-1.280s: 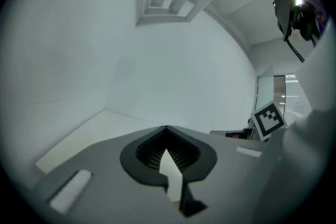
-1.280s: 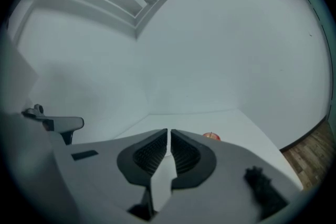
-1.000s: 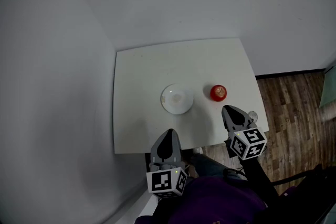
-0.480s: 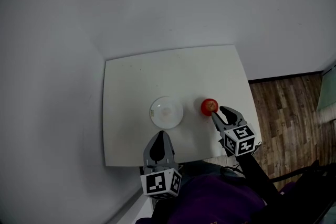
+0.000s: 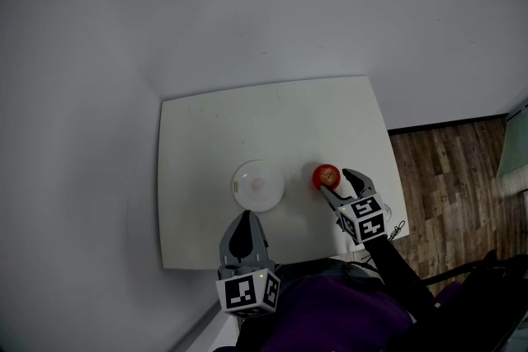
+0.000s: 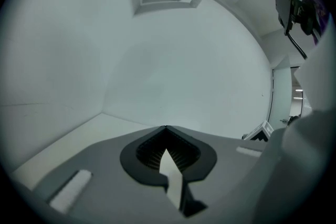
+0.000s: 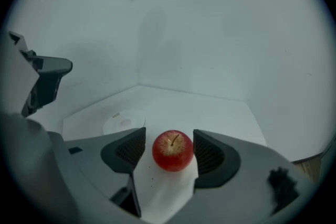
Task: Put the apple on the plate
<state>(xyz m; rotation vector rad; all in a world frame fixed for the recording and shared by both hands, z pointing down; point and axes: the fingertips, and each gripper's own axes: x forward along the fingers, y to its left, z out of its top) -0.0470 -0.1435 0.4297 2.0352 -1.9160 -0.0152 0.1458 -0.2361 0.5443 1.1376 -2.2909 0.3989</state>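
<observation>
Centre-right of the head view, apple (image 5: 326,176): red, stem up, sitting on the white table (image 5: 206,144) and not lifted. It lies just right of the plate, with a strip of bare tabletop between them.
Right gripper (image 5: 336,181): tilted down over the table's near right edge, its jaws opening, with one pad on each side of the apple. Its own view shows a sliver of table between the left pad and the fruit, and the right pad very close. Nothing is gripped.
Why it sits so: the jaws look spread a little wider than the apple, probably so they can slip round its widest part before closing.
Plate (image 5: 237,185): white and empty, near the middle of the table; in the right gripper view it is up and left of the apple. It is the place the apple must go.
Left gripper (image 5: 244,218): lower centre of the head view, at the near table edge below the plate, jaws closed together on nothing. It seems parked clear of the short path from apple to plate.
Stage: the reach looks complete, and the grasp, lift and placing are not yet done.
Surroundings: grey walls fill the left and top of the frame, with wooden floor (image 5: 445,169) at the right.
</observation>
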